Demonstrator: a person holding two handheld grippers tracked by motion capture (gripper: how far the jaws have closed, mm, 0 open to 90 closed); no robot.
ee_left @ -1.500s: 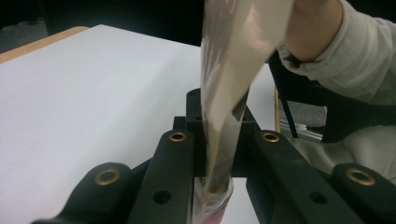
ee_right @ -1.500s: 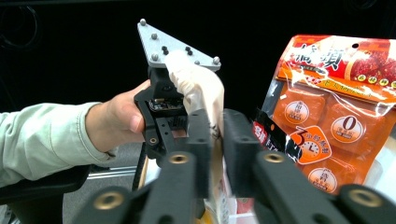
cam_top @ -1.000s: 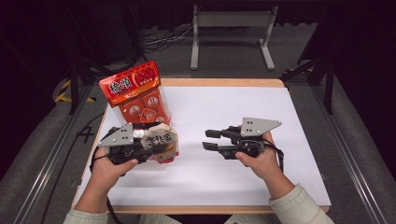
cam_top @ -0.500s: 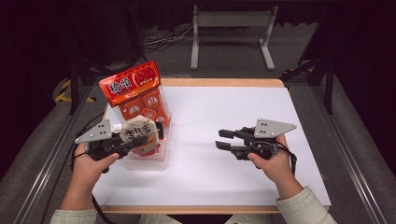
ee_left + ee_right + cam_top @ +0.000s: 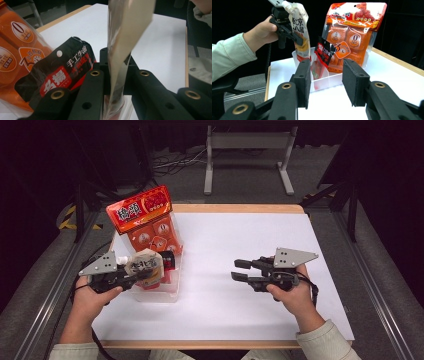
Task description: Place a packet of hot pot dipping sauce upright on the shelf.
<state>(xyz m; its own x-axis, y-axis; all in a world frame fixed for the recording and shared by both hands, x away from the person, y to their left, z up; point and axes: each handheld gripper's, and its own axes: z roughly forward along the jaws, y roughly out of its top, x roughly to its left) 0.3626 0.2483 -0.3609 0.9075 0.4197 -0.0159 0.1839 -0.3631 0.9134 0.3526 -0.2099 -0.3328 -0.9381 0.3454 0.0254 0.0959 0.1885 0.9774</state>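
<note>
My left gripper [image 5: 149,275] is shut on a beige snack pouch [image 5: 144,265] and holds it upright over a clear plastic bin [image 5: 156,296] at the table's left. In the left gripper view the pouch [image 5: 127,37] stands edge-on between the jaws. Inside the bin stand a tall orange snack bag [image 5: 145,212] and a black and red packet [image 5: 168,260]. My right gripper [image 5: 240,270] hovers open and empty over the white tabletop, pointing left at the bin. The right gripper view shows the bin [image 5: 332,80], the pouch [image 5: 299,27] and the orange bag [image 5: 352,27] beyond its jaws [image 5: 325,80].
A white sheet [image 5: 240,235] covers the wooden table, with bare room in the middle and right. Behind the table stands a grey metal frame [image 5: 247,150]. Metal rails run along both sides of the table.
My left gripper has carried the pouch to the left, from the bin's right edge to over its front. The right gripper has stayed almost in place.
</note>
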